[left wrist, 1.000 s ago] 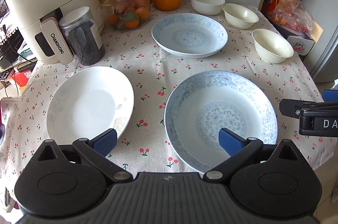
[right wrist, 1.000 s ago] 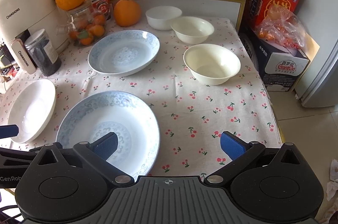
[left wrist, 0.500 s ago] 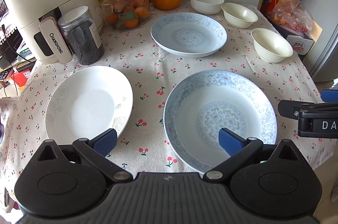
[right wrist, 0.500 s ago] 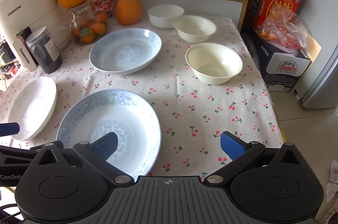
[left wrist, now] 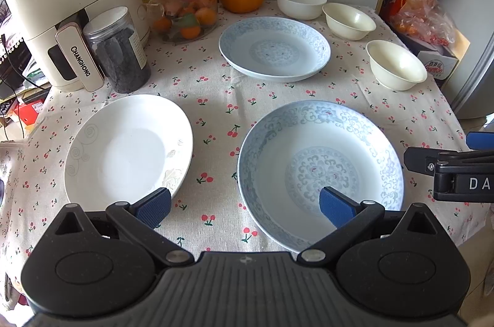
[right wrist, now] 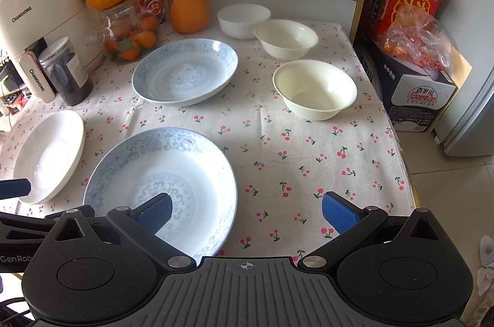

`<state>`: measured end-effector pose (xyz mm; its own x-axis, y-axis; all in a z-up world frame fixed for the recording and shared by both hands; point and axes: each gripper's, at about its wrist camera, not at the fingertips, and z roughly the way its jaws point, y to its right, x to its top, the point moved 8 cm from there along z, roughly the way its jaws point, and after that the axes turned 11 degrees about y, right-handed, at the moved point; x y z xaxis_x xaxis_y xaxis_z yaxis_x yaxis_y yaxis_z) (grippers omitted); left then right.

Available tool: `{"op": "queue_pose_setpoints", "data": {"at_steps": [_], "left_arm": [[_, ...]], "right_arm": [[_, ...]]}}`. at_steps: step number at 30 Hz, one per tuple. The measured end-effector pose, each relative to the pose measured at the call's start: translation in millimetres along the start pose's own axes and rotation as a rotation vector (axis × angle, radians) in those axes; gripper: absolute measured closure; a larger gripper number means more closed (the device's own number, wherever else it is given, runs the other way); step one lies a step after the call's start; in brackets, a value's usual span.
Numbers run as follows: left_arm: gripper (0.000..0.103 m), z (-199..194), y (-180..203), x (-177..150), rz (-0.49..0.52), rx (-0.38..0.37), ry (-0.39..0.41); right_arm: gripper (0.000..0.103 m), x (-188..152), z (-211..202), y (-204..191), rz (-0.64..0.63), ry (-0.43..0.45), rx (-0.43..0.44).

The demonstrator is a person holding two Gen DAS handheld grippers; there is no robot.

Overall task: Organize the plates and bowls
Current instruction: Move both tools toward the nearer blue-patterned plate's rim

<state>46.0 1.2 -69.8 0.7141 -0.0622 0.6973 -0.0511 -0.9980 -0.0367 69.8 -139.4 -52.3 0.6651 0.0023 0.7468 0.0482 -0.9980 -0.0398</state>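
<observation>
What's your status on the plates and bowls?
Left gripper and right gripper open, holding nothing. Three plates, three bowls separate on tablecloth, unstacked. Nothing blocking.

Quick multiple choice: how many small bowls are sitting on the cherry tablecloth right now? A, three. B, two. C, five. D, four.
A: three bowls stand apart along the table's far right side, a white bowl nearest the microwave, a cream bowl next to it, and a larger cream bowl closest to the grippers; the other three dishes are plates.
</observation>
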Motion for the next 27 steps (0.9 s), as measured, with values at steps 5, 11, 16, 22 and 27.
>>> {"op": "queue_pose_setpoints", "data": {"at_steps": [5,11,16,22,27], "left_arm": [[0.000,0,0,0,0.000,0.001,0.000],[0.000,1,-1,0,-0.001,0.001,-0.003],[0.000,2,-2,-2,-0.005,-0.004,-0.006],[0.001,3,-4,-3,-0.006,-0.013,-0.011],[0.001,5,-4,-4,-0.009,-0.021,-0.021]], "right_arm": [[0.000,0,0,-1,-0.001,-0.001,0.001],[0.000,-1,2,-1,-0.003,-0.010,0.007],[0.000,-1,4,-2,0.001,-0.016,0.018],[0.000,-1,8,-4,0.000,-0.029,0.038],[0.000,-1,11,-6,0.012,-0.036,0.061]]}}
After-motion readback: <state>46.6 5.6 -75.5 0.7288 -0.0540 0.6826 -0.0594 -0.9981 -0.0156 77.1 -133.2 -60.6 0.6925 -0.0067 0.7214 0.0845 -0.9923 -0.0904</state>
